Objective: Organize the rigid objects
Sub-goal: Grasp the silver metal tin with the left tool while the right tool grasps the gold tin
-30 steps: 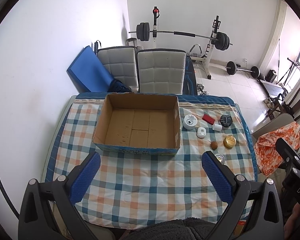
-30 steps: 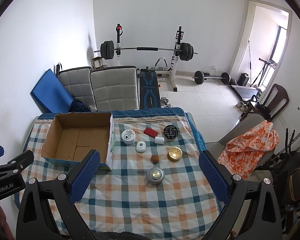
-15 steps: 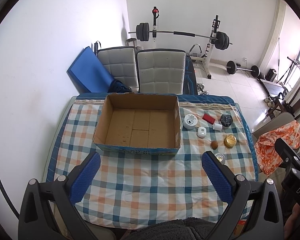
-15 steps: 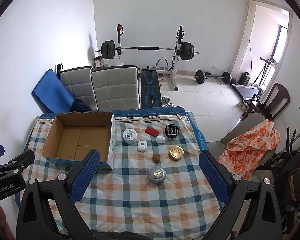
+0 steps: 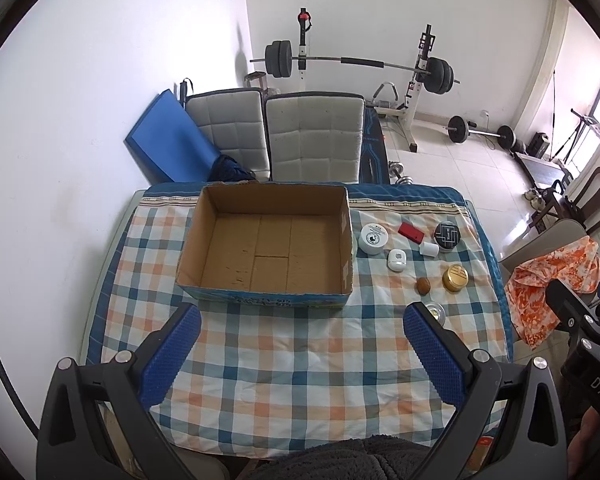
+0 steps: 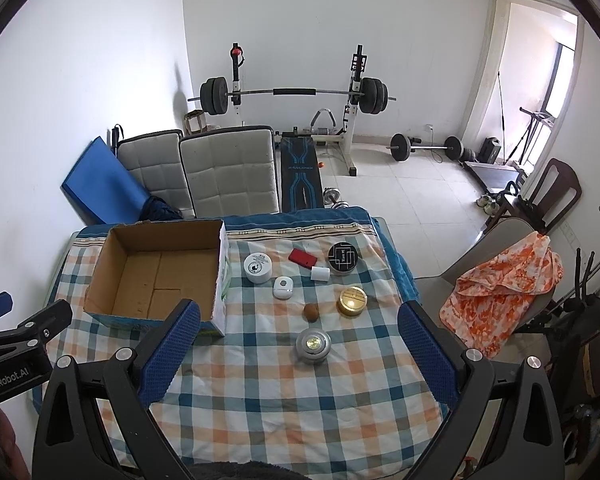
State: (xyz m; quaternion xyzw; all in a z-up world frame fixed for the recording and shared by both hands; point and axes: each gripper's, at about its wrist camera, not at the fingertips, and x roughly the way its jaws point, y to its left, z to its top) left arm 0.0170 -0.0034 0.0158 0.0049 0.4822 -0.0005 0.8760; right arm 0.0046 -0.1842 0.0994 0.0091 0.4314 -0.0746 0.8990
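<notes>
Cardboard box [image 5: 268, 248], empty, is set left on the checked tablecloth [image 6: 260, 392]. Small items are grouped right of it: black tin [image 6: 342, 257], white jar [image 6: 257, 267], silver puck [image 6: 313, 345], brown nut [image 6: 311, 312]. Left gripper [image 5: 300, 356] and right gripper [image 6: 298, 354] are held wide, empty. The nearest puck is best approached squarely.

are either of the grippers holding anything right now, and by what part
Nothing is held. The left gripper and right gripper are both open and empty above the checked tablecloth.

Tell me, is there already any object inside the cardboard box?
No, the cardboard box shows only its bare brown floor, and the small objects lie on the tablecloth beside it.
</notes>
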